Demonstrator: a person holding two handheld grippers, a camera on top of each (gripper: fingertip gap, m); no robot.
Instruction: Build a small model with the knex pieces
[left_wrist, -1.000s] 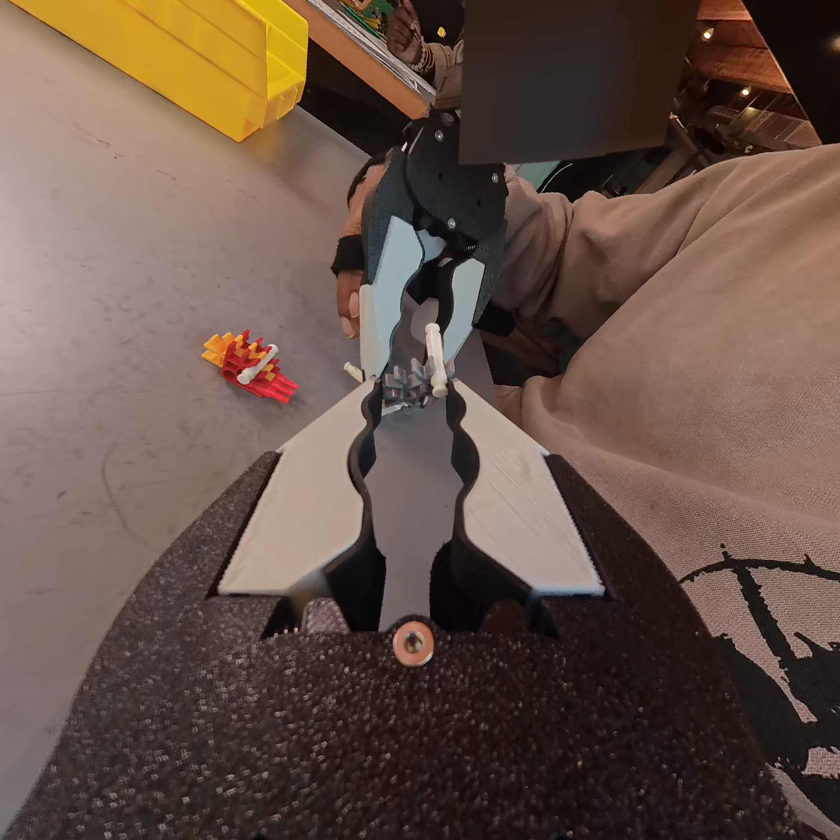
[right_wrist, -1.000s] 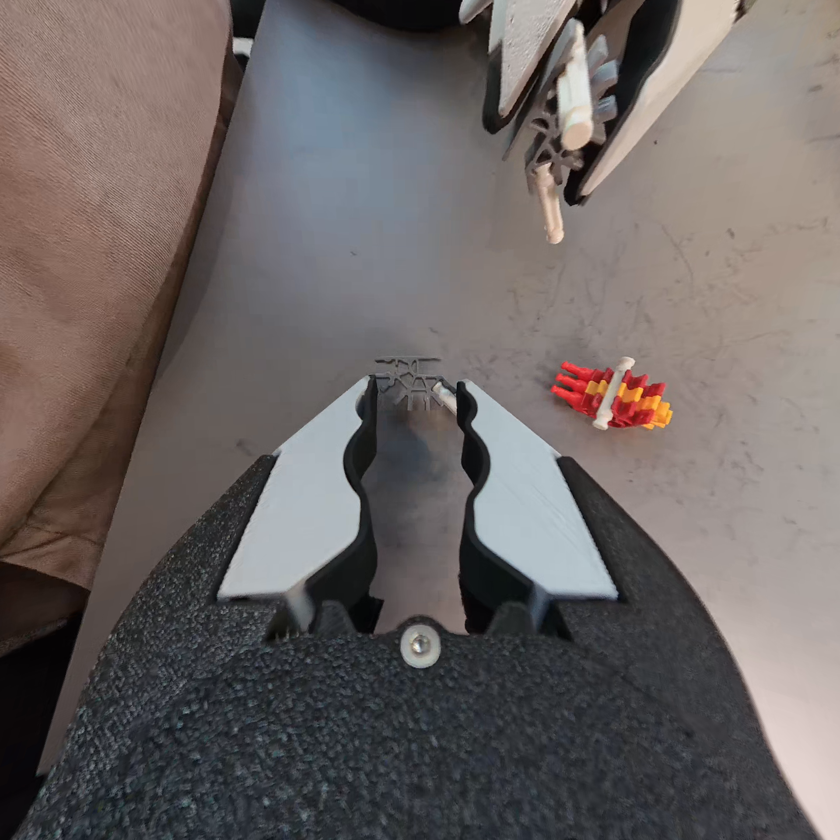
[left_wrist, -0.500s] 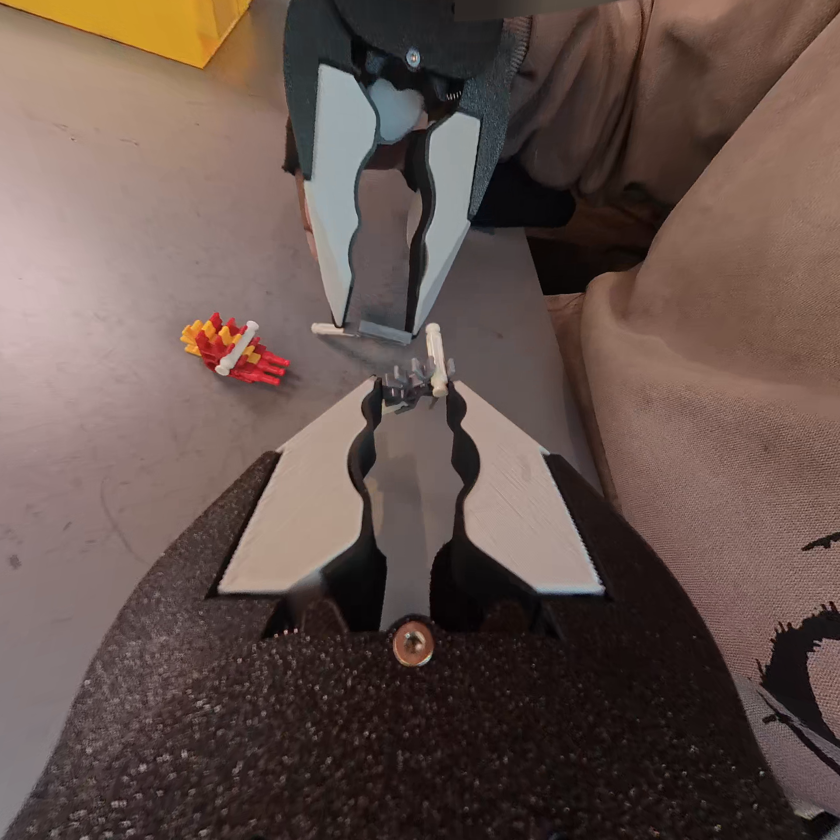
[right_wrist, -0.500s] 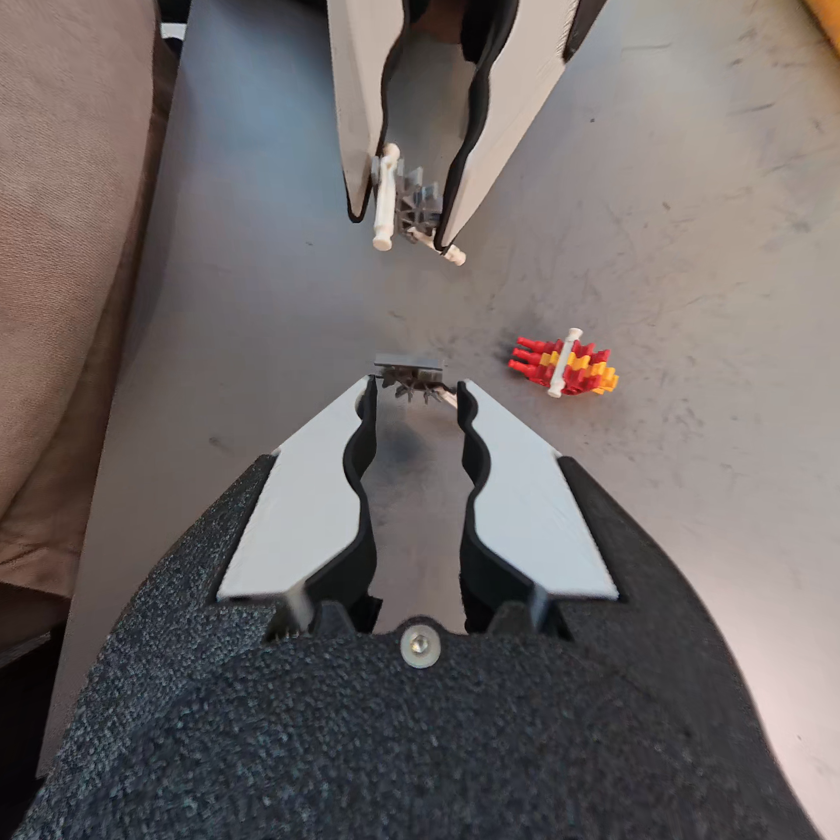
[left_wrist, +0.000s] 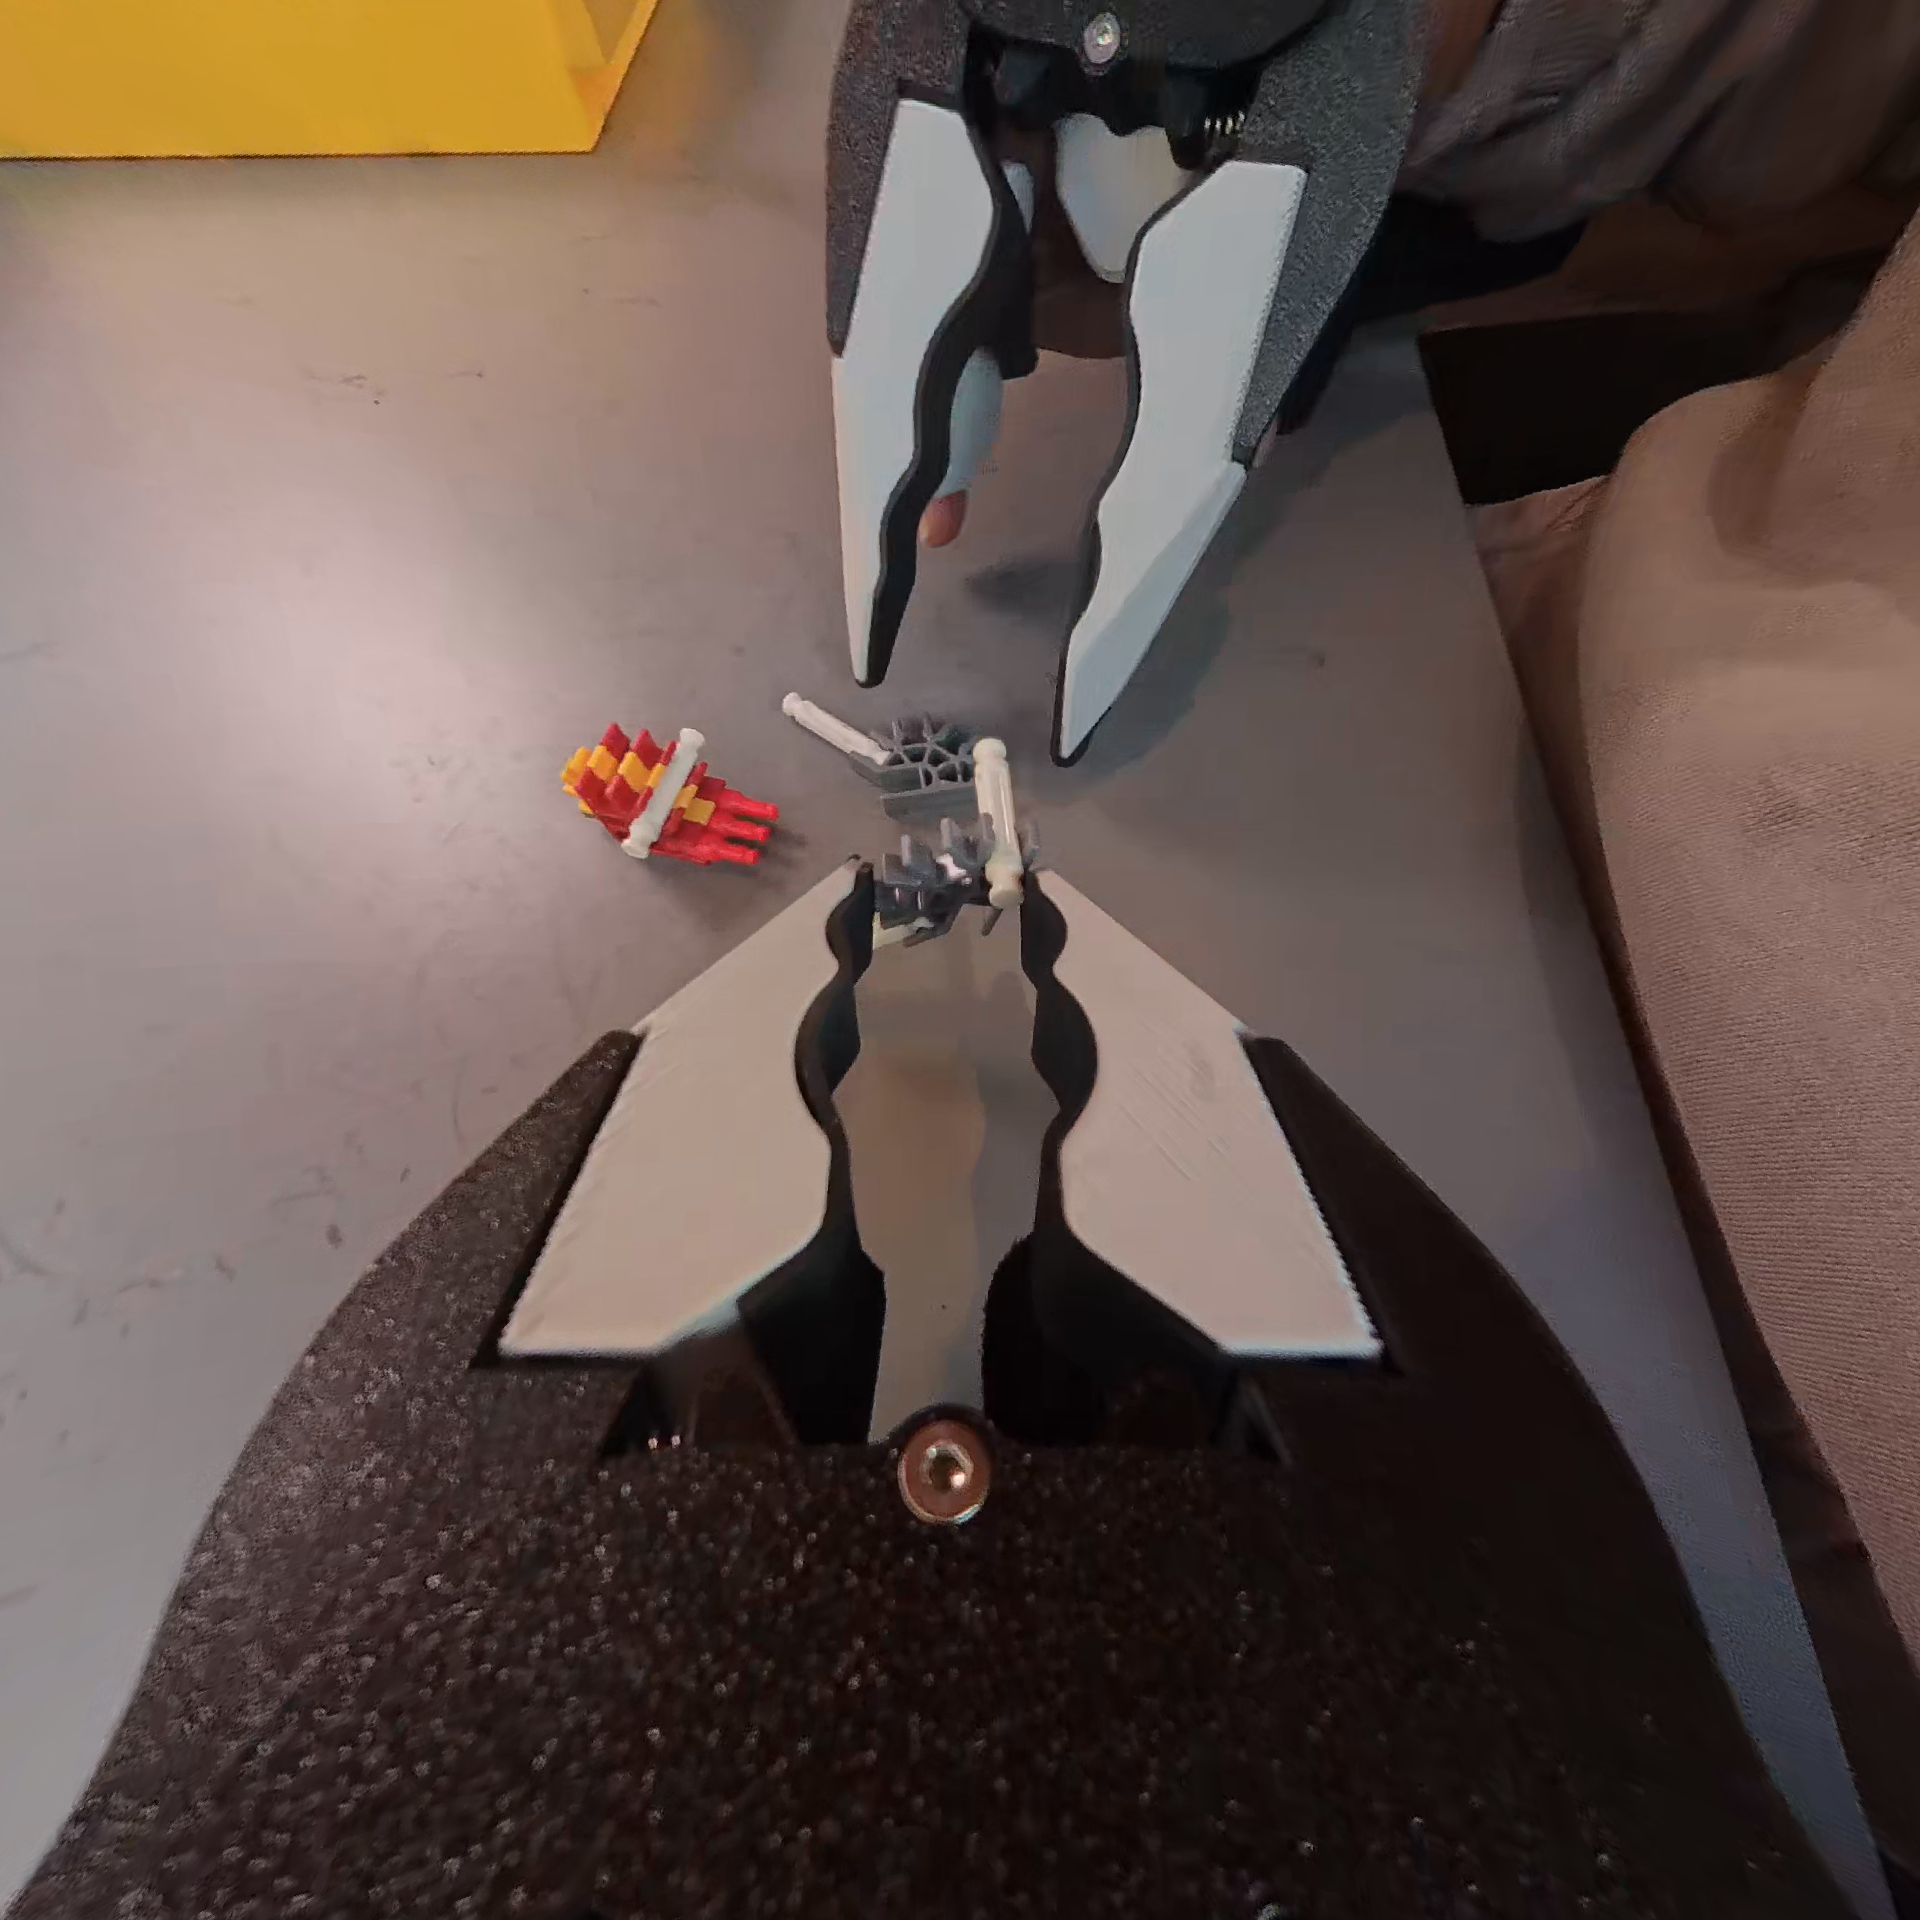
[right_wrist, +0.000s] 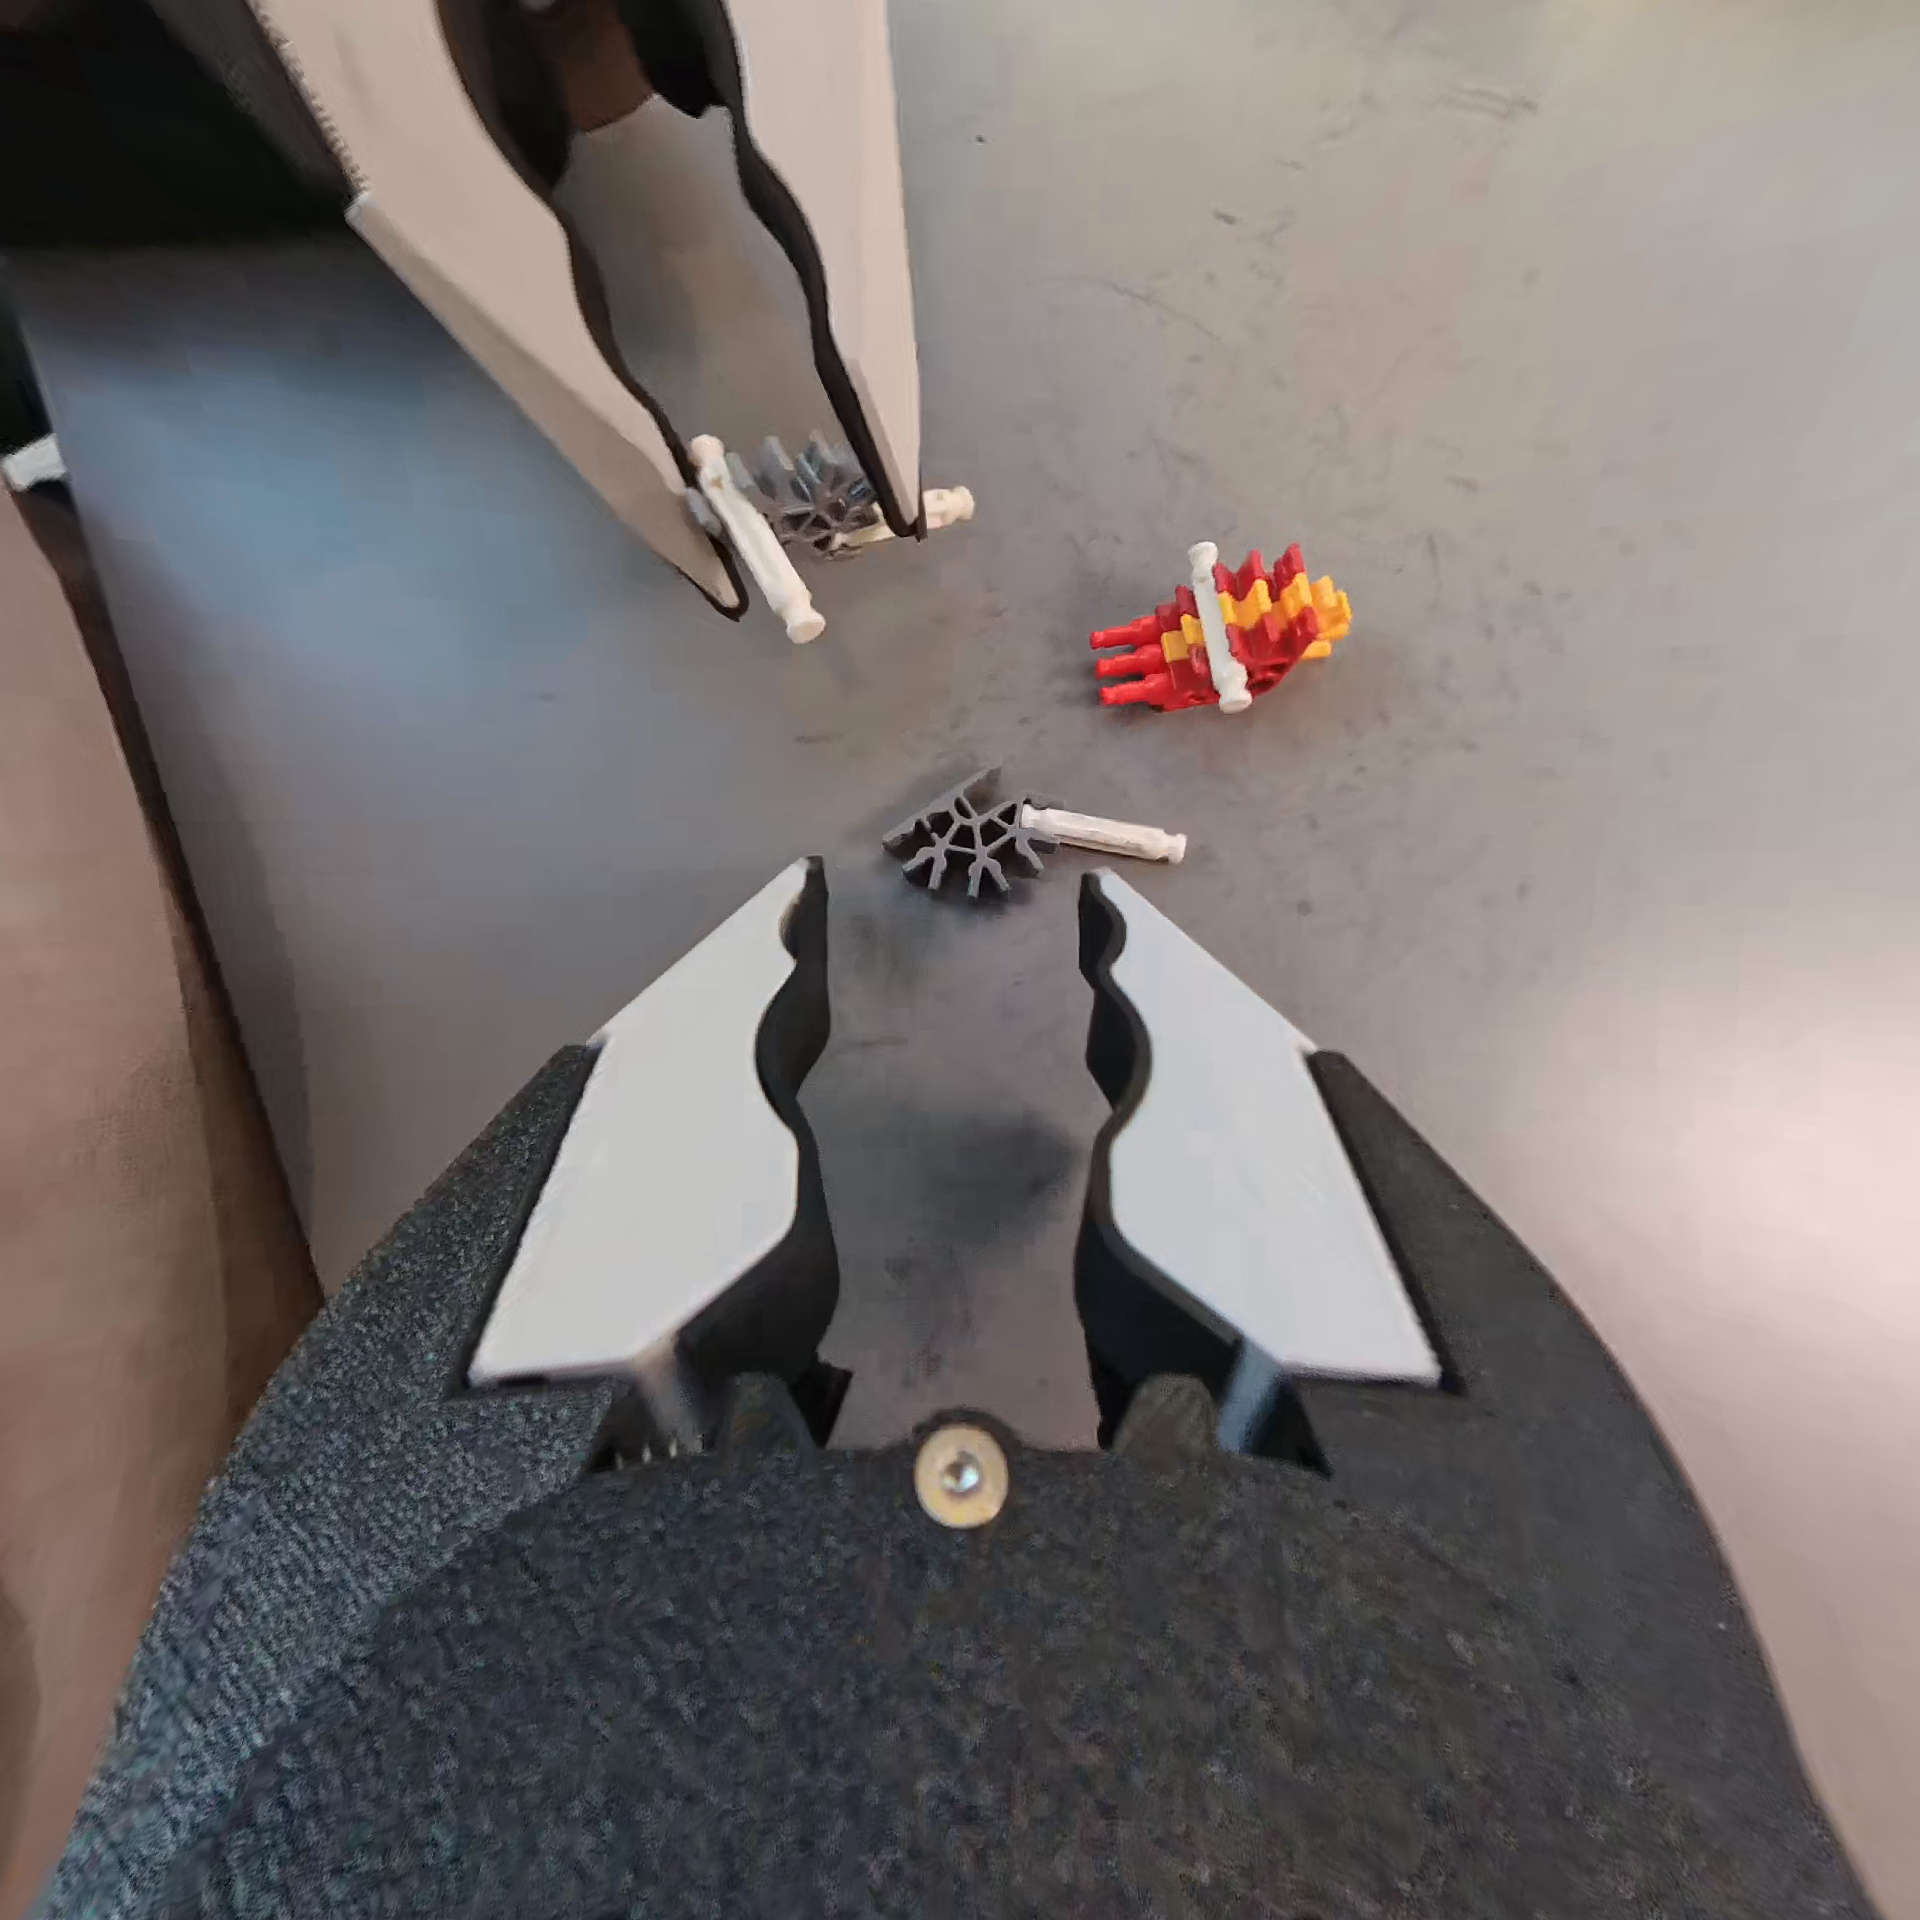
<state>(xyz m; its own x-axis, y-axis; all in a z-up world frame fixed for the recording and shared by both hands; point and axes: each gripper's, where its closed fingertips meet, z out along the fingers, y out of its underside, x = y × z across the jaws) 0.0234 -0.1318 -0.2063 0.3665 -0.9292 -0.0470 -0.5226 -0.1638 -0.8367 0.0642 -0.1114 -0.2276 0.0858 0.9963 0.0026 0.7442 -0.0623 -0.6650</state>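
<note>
Left tool (left_wrist: 940, 883) clamped closed; right tool (right_wrist: 951, 883) spread apart.

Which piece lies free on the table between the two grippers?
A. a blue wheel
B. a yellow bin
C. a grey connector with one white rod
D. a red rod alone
C: the grey connector with its white rod lies flat on the table, just beyond the open right gripper.

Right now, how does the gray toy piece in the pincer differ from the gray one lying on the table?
The held gray piece is clamped in the shut left gripper, above the table; the loose gray piece lies flat in front of the open right gripper. The held one shows two white rods, the loose one a single rod. Both are gray, spoked connectors.
</note>
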